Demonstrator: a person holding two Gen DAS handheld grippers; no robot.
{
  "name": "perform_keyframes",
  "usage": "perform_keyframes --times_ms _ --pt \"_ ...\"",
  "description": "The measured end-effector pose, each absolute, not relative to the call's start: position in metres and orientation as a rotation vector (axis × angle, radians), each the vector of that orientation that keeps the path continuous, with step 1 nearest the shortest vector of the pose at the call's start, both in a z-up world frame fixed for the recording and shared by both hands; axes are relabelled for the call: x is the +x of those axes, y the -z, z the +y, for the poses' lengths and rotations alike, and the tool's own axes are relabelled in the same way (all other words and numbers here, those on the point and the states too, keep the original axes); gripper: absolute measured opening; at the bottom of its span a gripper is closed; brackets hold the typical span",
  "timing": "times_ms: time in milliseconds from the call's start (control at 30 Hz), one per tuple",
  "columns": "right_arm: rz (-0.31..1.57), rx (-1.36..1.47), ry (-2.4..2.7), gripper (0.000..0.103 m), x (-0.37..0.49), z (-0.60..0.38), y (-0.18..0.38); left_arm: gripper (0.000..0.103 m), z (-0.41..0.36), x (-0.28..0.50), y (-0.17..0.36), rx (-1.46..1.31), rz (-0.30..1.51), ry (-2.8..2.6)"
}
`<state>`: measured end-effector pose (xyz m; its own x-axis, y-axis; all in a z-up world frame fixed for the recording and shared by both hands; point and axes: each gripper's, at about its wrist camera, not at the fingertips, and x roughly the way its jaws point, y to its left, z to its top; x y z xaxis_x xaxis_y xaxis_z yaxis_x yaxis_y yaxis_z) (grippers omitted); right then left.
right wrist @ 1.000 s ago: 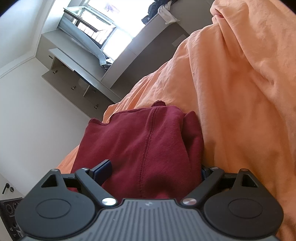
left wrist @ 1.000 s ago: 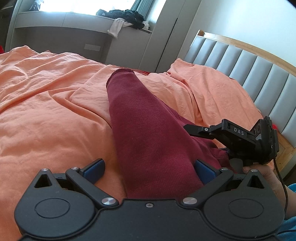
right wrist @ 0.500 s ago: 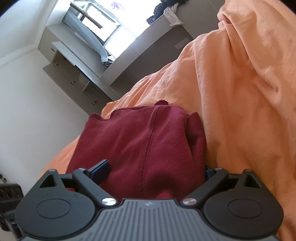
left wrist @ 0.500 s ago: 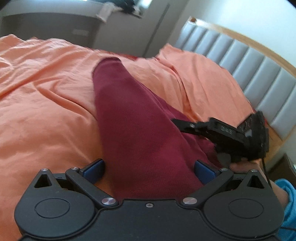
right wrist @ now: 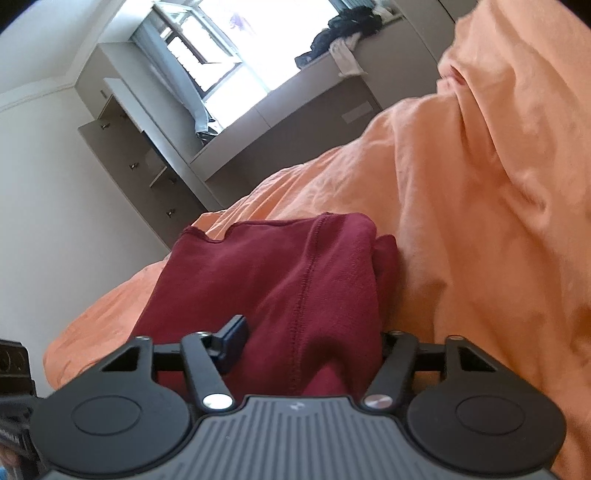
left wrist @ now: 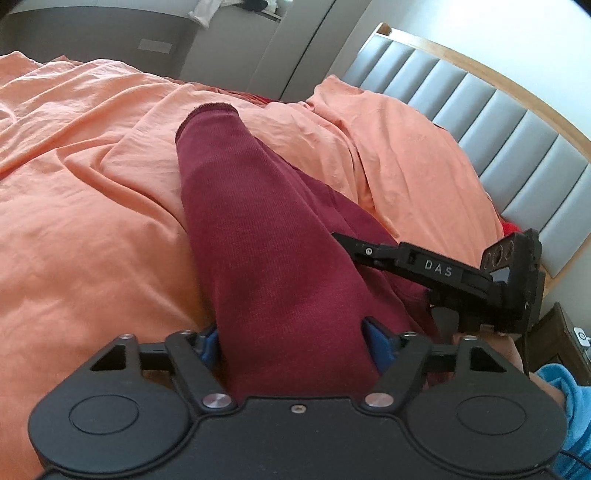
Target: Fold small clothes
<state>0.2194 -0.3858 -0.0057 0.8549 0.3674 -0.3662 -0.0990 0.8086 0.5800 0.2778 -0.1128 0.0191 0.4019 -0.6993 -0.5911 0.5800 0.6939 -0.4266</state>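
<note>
Dark red knit garment (left wrist: 266, 236) stretched across orange bedsheet (left wrist: 81, 206), near end lying between jaws of left gripper (left wrist: 291, 343). Jaws just closing there, blue pads touching cloth edges. Right gripper (right wrist: 310, 343) likewise closing around folded hem.

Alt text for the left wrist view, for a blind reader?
The left tool has just been closing around a maroon garment lying on an orange bed sheet. The right tool reaches in beside it; a grey headboard stands behind.

I see a rumpled orange bed sheet (left wrist: 81, 206), a grey padded headboard with wooden trim (left wrist: 517, 147), and dark and white clothes heaped on the grey window ledge (right wrist: 343, 33).
</note>
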Motion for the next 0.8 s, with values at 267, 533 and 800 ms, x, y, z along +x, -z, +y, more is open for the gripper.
perform_keyframes --times_ms 267,533,800 --pt "0.386 0.411 -0.232 0.031 0.202 -0.364 -0.018 0.051 -0.127 0.269 -0.039 -0.076 0.772 0.753" --pt "0.186 0.442 -0.347 0.029 0.199 -0.350 -0.049 0.047 -0.111 0.255 -0.072 -0.034 0.618 0.702" --pt "0.145 0.463 -0.440 0.029 0.257 -0.311 -0.069 0.048 -0.068 0.286 -0.089 -0.085 0.546 0.573"
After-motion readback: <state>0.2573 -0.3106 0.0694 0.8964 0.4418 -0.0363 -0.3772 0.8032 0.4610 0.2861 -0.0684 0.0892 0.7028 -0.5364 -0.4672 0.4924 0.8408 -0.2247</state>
